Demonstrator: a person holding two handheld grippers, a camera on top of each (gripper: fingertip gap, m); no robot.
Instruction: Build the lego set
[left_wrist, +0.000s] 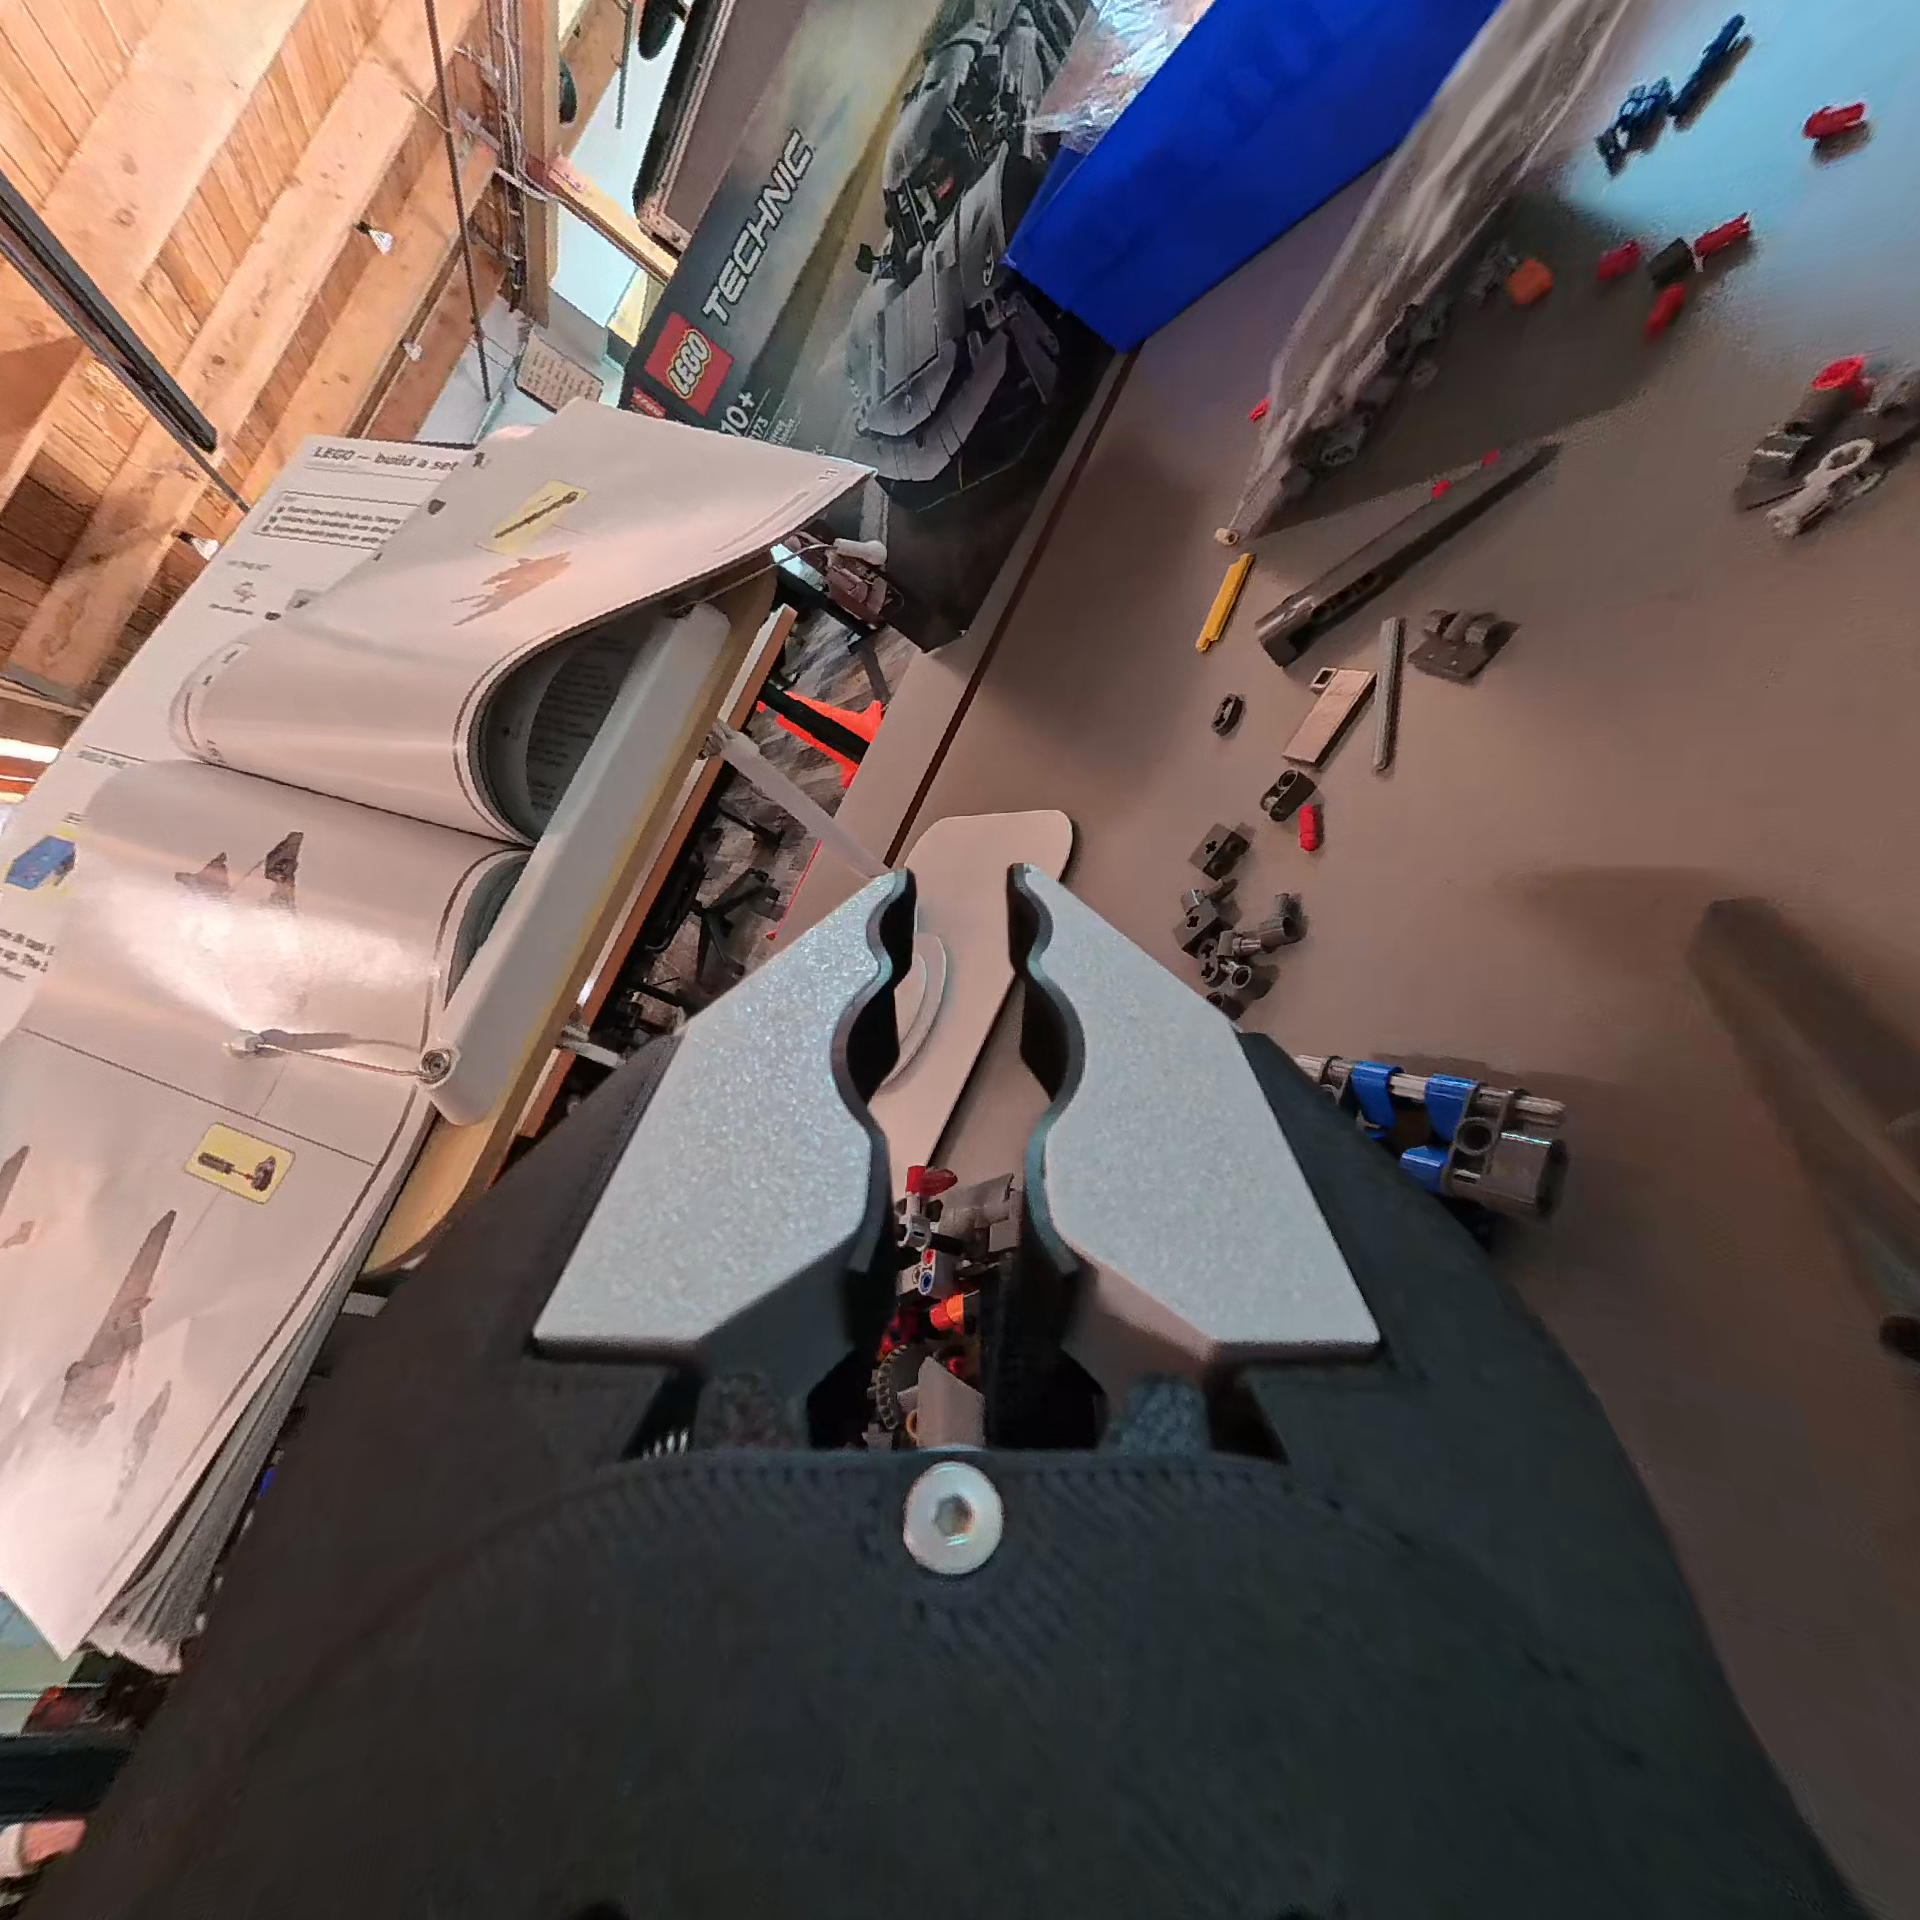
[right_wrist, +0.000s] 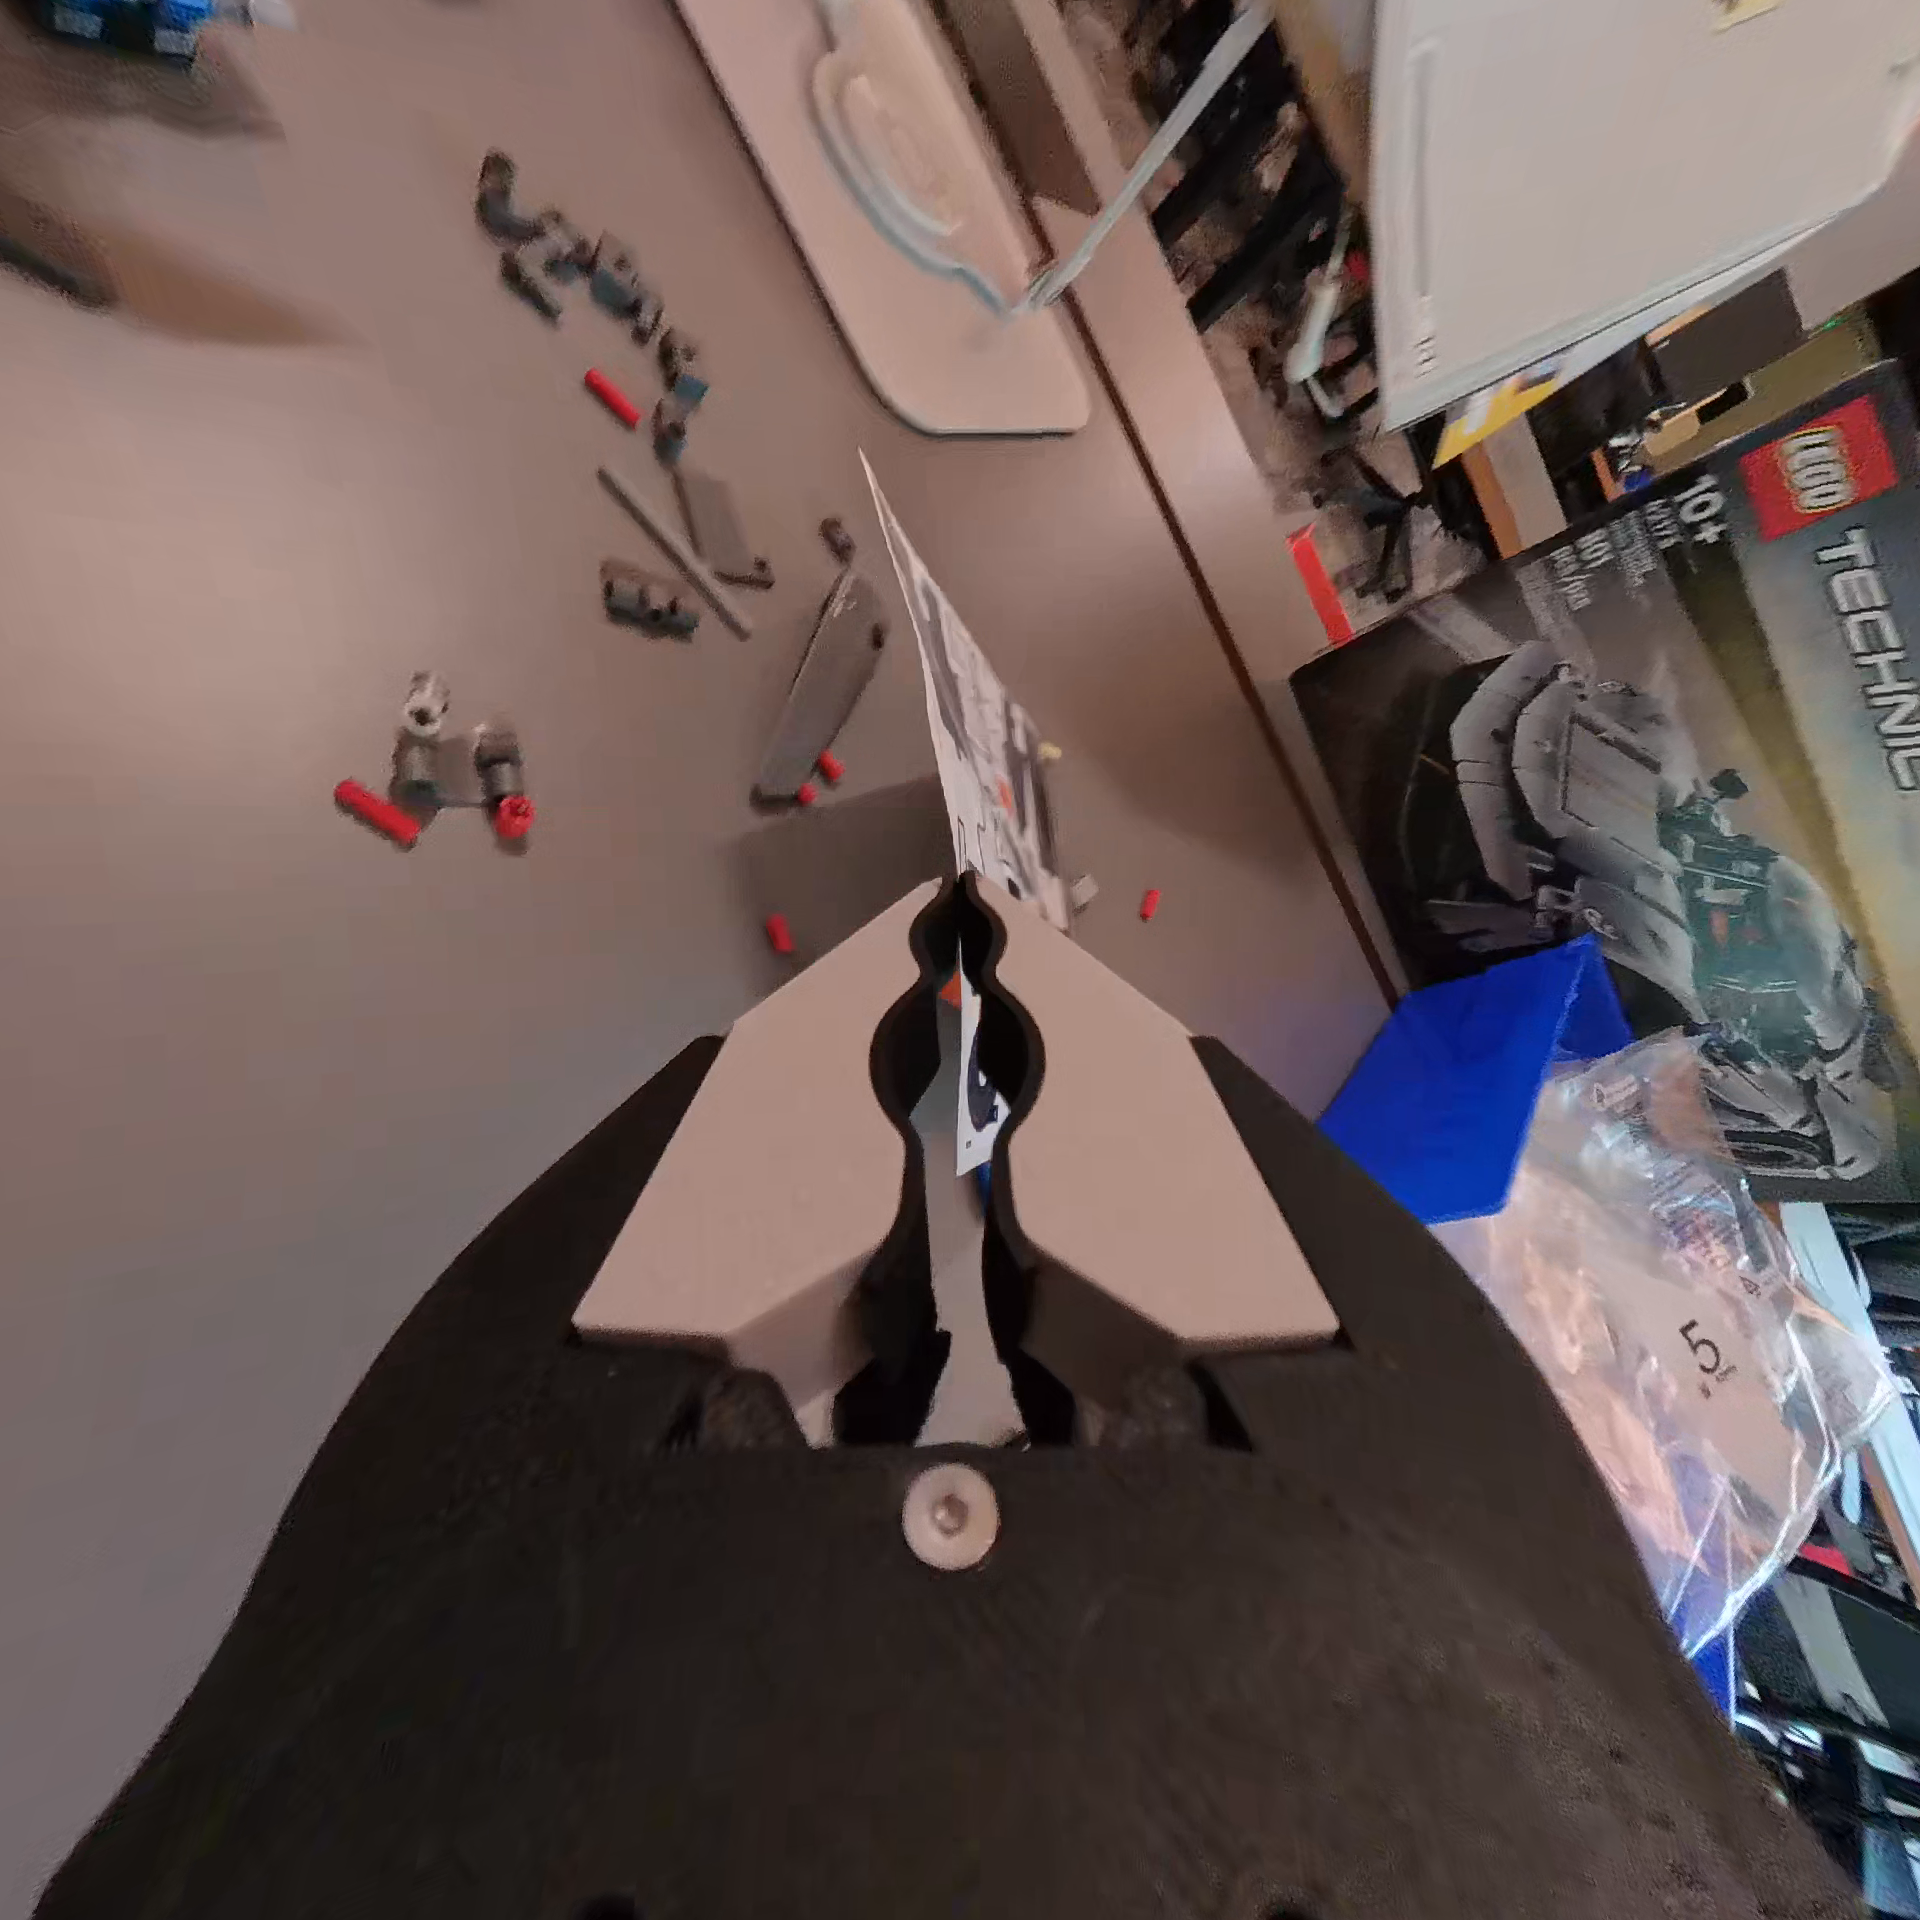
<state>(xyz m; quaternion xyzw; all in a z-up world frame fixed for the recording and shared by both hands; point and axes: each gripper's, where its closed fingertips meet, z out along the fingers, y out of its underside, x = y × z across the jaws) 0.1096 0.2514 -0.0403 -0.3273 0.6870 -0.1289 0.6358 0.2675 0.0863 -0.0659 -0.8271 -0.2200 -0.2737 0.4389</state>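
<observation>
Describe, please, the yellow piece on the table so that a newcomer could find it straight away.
Start at the large dark set box standing at the table's far edge, beside the blue bin. Towards the loose parts lies a long dark grey panel; the thin yellow bar sits just off its near end, the only yellow piece among grey, black and red ones.

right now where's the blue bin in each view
Left wrist view: the blue bin sits at the top, right of centre, beside the set's box.
Right wrist view: the blue bin is at the right, mid-height, below the box, next to a clear bag.
Shared landmark: the set's box, against the bin in both.
</observation>
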